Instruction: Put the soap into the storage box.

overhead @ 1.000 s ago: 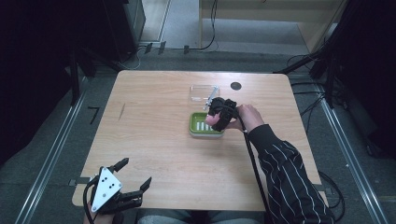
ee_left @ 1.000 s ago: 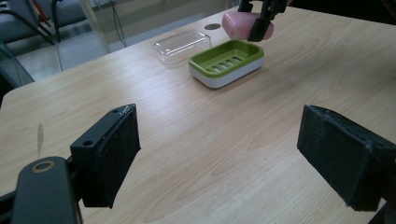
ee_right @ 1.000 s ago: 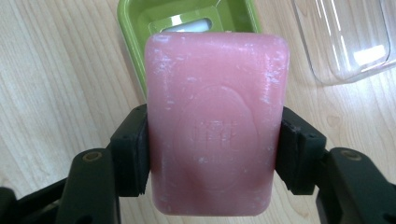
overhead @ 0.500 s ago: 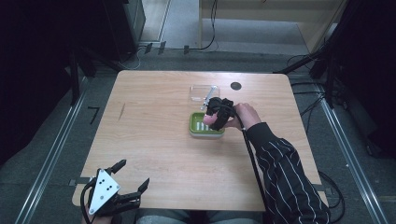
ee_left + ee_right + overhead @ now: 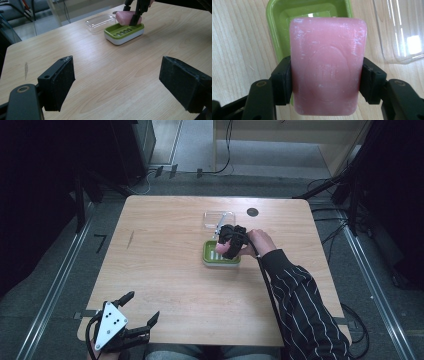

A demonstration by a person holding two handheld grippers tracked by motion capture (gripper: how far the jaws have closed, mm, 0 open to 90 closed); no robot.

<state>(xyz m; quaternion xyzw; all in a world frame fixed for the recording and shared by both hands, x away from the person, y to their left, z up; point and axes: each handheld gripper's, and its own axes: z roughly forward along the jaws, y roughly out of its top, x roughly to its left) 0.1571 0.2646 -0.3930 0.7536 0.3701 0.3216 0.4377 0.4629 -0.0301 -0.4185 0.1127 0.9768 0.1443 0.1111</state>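
Nothing moved: R jaws grip soap (image 5: 327, 67) over green dish (image 5: 278, 27), clear lid (image 5: 402, 30) beside; L jaws wide, empty.

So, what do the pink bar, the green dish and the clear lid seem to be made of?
The pink rectangular bar looks like soap: matte, waxy, with whitish scuffs and a stamped oval emblem. The green slotted dish on its white base seems moulded plastic with a smooth, slightly glossy surface. The clear rectangular lid is probably thin transparent plastic: the wood grain shows through it and it catches bright reflections.
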